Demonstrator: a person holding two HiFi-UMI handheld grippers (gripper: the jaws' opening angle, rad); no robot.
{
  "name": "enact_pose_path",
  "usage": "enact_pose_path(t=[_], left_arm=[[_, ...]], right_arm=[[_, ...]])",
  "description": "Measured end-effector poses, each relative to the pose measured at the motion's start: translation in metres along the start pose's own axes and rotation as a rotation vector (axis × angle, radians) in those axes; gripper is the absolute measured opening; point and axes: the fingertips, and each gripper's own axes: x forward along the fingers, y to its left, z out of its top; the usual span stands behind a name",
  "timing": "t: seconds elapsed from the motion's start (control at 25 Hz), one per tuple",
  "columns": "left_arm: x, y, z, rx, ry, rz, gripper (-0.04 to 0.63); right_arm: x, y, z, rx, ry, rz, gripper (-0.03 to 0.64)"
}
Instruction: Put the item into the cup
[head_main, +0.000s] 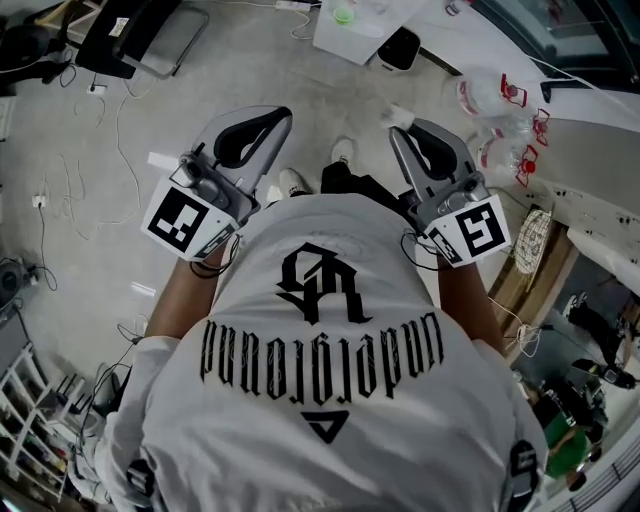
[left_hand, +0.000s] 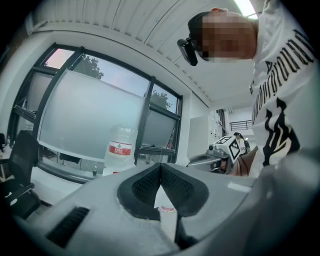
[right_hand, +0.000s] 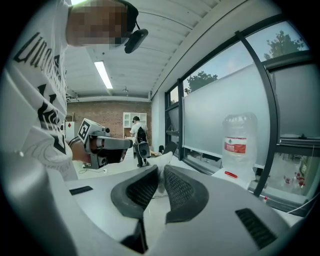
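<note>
Fingertips (left_hand: 146, 184) touching, empty: left gripper (left_hand: 161, 166) | right gripper (right_hand: 160, 170): seemingly closed too, empty

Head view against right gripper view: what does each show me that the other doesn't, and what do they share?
Only the head view: the floor directly underfoot, the person's shoes and the marker cube on the right hand-held gripper.
Only the right gripper view: the frosted window wall, a ceiling light, the far brick wall and a person standing in the background.
Both: the left hand-held gripper, the white printed shirt, and the right hand-held gripper's jaws, shut on nothing.
</note>
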Motion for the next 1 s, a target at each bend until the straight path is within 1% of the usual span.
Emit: enact_pose_path(t=[0.2,0.52,0.76,1.0], left_arm=[[0.007,0.012,-0.001,-0.001,0.011,0.017,0.015],[0.036,0.042,-0.003,-0.004,0.032,0.074,0.014],[0.078,0.065,-0.006,-0.017,0.053,0.09,0.014],[0.135,0.083,-0.004,-0.023,0.062,0.086,0.014]], right_arm=[[0.011,-0.014,-0.001,0.006,-0.002,0.009,0.048],[0.039,-0.053,-0.004,0.019,-0.014,0.065,0.048],[0.057,-0.097,-0.006,0.027,-0.023,0.103,0.048],[0.061,-0.158,-0.007,0.033,-0.027,0.098,0.048]])
